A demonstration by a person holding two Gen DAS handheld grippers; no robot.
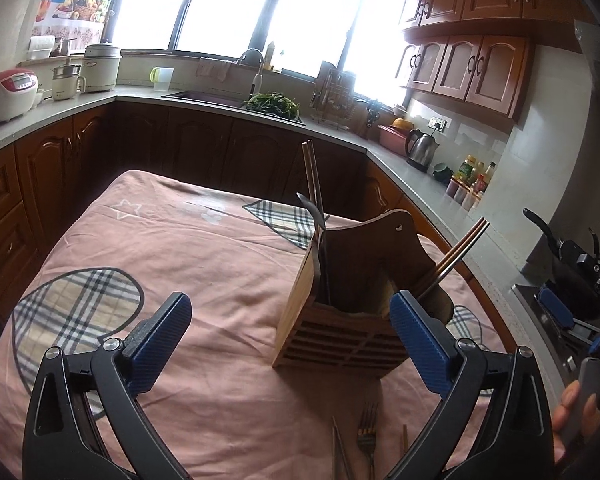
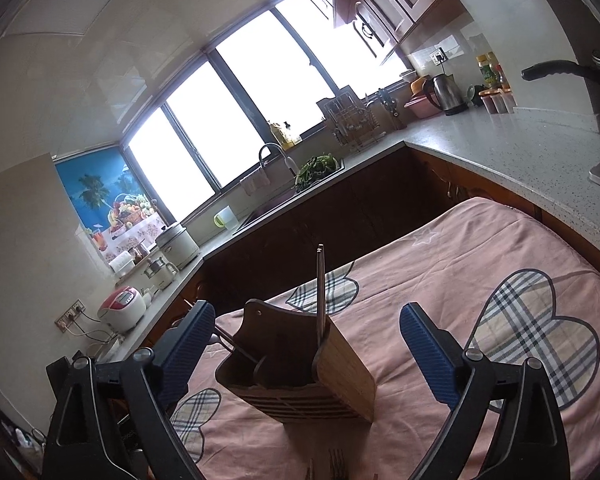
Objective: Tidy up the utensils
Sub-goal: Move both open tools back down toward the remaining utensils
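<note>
Both claws, left (image 1: pixel 290 316) and right (image 2: pixel 306 330), are held wide apart and empty; the slatted wooden utensil holder (image 1: pixel 340 332) with chopsticks is seen just ahead, a steel fork (image 1: pixel 367 436) beneath, on the pink-clothed surface (image 1: pixel 204 264).

I see a table covered with a pink cloth (image 1: pixel 204 264) printed with plaid heart shapes and a white star outline. A slatted wooden utensil holder (image 1: pixel 340 316) stands upright on the cloth, toward my near right side in the left wrist view. Just in front of it, at the near edge, a fork (image 1: pixel 367 432) lies flat on the cloth, with a pair of chopsticks (image 1: pixel 340 456) beside it on the left.
</note>
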